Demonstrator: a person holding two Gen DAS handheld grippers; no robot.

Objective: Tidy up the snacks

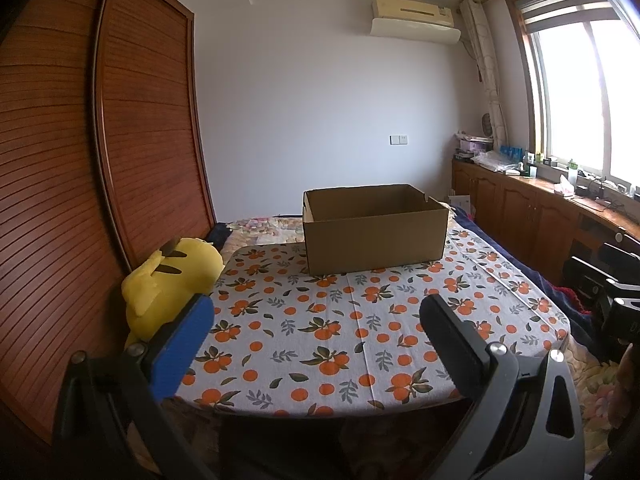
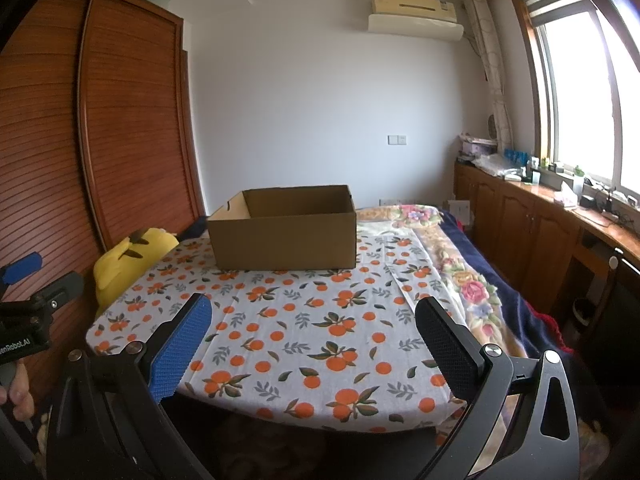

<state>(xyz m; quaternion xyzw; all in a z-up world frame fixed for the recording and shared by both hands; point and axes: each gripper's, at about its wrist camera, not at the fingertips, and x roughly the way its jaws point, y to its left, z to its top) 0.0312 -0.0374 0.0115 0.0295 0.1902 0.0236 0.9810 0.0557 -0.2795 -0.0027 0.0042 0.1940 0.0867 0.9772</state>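
On the far half of the desk covered by a white cloth printed with oranges (image 1: 320, 340), an open brown cardboard box (image 1: 374, 236) stands upright, flaps out of sight, its interior only partly visible from this low angle; what shows of the inside walls is bare. No snacks appear in either view, neither on the cloth nor in the box as far as can be seen, so the sorting looks not yet begun, judging by the layout alone. Left tongs (image 1: 316, 344) spread wide, one blue pad, one black, nothing between them, hovering over the near edge of the desk. Right tongs (image 2: 314, 346) likewise spread and empty, the box ahead and slightly left in their view. A yellow plush toy (image 1: 168, 284) leans at the desk's left edge beside the slatted wooden wardrobe (image 1: 120, 140). Hidden: the box floor, the near underside of the desk, and wherever the snacks are kept. The cluttered window counter (image 2: 560, 196) holds small items too distant to identify.
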